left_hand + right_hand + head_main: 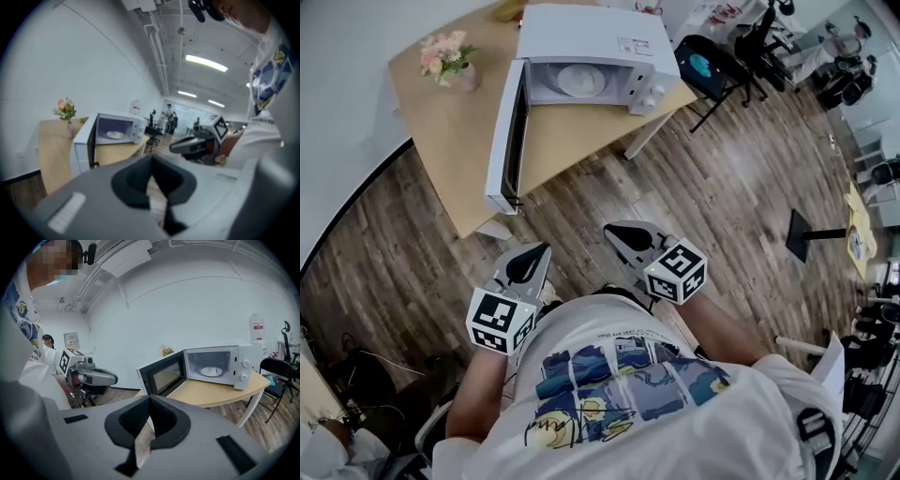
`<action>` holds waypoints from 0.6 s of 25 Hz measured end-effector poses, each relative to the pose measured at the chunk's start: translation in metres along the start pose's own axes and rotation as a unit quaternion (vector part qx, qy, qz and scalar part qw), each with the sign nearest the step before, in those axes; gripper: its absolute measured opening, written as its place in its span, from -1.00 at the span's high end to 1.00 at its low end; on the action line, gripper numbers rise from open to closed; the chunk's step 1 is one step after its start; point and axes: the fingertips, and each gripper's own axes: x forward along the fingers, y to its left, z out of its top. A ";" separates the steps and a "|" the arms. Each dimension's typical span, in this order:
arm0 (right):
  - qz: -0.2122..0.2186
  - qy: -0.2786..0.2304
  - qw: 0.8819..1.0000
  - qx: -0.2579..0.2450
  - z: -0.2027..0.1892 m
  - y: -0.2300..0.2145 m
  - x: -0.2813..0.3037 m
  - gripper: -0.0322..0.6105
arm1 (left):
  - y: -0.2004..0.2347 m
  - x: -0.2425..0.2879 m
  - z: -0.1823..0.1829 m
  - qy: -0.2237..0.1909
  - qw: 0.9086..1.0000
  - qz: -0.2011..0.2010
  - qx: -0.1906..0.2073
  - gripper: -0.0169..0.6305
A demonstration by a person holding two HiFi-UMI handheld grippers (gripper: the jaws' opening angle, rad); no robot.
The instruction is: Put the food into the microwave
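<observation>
A white microwave [591,37] stands on a wooden table [450,131] with its door [508,141] swung wide open. Inside lies a white round plate [581,80]; whether food is on it I cannot tell. My left gripper [542,248] and right gripper [609,230] are both close to the person's body, over the wooden floor and well short of the table. In the left gripper view the jaws [151,161] meet with nothing between them. The right gripper [149,401] is shut and empty too. No other food item shows.
A small vase of flowers [448,58] stands at the table's far left corner. A black chair [712,70] is right of the table, with a black stand [806,234] on the floor farther right. Office clutter and people fill the far right.
</observation>
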 end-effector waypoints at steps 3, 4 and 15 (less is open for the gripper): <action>0.016 -0.006 1.000 -0.013 0.003 -0.004 -0.021 0.88 | -0.015 0.014 -0.007 0.013 1.000 0.015 -0.002 0.92; 0.020 -0.006 1.000 -0.018 0.003 -0.006 -0.030 0.88 | -0.023 0.019 -0.007 0.014 1.000 0.018 -0.005 0.92; 0.044 -0.008 0.998 -0.035 -0.024 -0.046 -0.114 0.89 | -0.113 0.080 0.005 0.020 0.999 0.028 -0.001 0.92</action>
